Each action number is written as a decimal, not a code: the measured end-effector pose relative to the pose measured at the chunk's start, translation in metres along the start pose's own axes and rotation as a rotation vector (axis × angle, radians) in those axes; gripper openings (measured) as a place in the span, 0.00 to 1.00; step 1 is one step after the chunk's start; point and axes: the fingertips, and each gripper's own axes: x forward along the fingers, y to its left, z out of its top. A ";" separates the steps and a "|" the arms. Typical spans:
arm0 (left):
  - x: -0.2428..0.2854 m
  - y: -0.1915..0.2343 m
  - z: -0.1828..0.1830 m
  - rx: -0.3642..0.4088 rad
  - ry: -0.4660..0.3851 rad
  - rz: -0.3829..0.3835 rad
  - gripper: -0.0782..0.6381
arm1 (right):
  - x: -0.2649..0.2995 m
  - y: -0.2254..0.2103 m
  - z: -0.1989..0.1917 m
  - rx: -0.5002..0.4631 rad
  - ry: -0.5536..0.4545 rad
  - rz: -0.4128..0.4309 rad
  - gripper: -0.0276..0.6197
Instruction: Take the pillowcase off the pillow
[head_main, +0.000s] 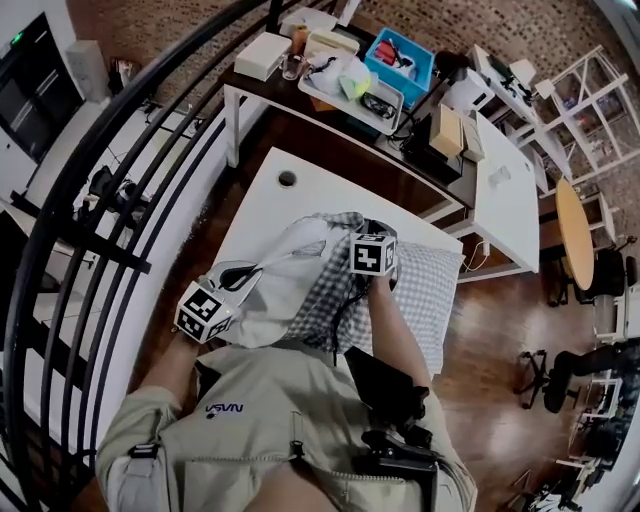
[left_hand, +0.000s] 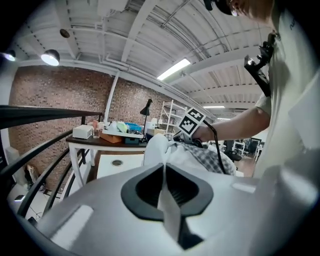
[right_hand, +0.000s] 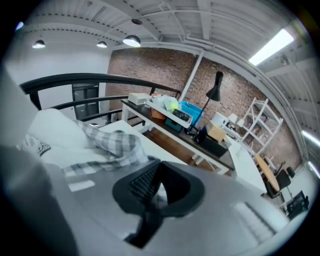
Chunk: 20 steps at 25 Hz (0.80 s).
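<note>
A person stands at the near edge of a white desk (head_main: 262, 205) with 2 hand-held grippers on a pillow (head_main: 290, 268). The pillow lies across the desk's near half. Its white left end bulges free, while the checked pillowcase (head_main: 432, 290) still covers its right end, toward the desk's right edge.

The left gripper (left_hand: 164, 189), at the near left of the bundle, has its jaws pressed together on a fold of the pillow's white cloth, which runs up between the pads. The right gripper (right_hand: 155, 192) sits over the middle of the bundle, where checked cloth meets white. Its jaws are closed and pinch pale cloth at the pillowcase's bunched edge; the checked folds lie just beyond its tips.

A round cable hole (head_main: 287, 179) marks the desk's far left corner. Behind the desk, a second table carries a blue bin (head_main: 400, 58) and boxes. A black railing (head_main: 110, 180) curves past the desk's left edge.
</note>
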 end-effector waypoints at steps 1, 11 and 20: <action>0.004 0.002 -0.005 -0.012 0.017 0.002 0.13 | 0.002 0.002 -0.008 0.006 0.010 0.011 0.06; 0.052 0.041 0.064 -0.017 -0.088 0.076 0.48 | -0.028 0.044 0.017 -0.039 -0.165 0.122 0.06; 0.122 0.048 0.024 0.066 0.234 0.044 0.22 | -0.040 0.059 0.018 -0.065 -0.179 0.151 0.06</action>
